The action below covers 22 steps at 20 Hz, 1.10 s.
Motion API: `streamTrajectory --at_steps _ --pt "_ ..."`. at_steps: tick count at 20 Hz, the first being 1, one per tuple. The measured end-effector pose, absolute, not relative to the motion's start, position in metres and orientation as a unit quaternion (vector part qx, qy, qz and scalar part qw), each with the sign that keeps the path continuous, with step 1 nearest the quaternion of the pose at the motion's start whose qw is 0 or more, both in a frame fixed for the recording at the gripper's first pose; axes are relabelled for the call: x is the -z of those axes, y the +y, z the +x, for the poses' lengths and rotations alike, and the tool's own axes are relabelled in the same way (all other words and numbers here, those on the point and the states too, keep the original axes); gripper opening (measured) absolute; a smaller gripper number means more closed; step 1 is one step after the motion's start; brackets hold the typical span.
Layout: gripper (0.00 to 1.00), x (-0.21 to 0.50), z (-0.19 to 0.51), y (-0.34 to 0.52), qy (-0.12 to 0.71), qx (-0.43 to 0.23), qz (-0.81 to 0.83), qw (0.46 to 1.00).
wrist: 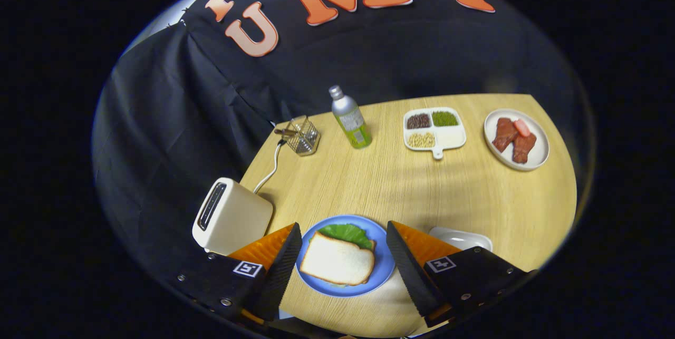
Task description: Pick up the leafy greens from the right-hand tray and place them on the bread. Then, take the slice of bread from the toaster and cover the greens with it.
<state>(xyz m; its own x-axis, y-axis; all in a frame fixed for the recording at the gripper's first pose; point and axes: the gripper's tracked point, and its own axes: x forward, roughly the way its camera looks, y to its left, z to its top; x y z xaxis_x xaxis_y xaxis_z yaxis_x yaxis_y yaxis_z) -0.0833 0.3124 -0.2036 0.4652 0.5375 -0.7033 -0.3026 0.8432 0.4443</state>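
**Evenly lit table, strong fisheye bend**

We see a bright, warm light falling from above on the wooden table (422,191), with soft, short shadows beside the bottle (350,117) and toaster (232,218). The table's far edge bows into a curve, and detail smears toward the rim. The open gripper (343,260) fingers look dark and slightly soft. The white plate (538,162) shows no harsh glare.
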Motion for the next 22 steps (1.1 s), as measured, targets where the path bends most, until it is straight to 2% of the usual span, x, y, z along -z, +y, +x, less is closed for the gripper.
streamTrajectory --at_steps 7,14,22 --pt "0.98 0.073 -0.036 0.274 0.247 -0.230 0.075 0.938" --pt "0.98 -0.042 -0.022 0.230 0.094 -0.186 0.074 0.975" --pt "0.98 -0.126 -0.025 0.157 -0.012 -0.090 0.015 0.996"
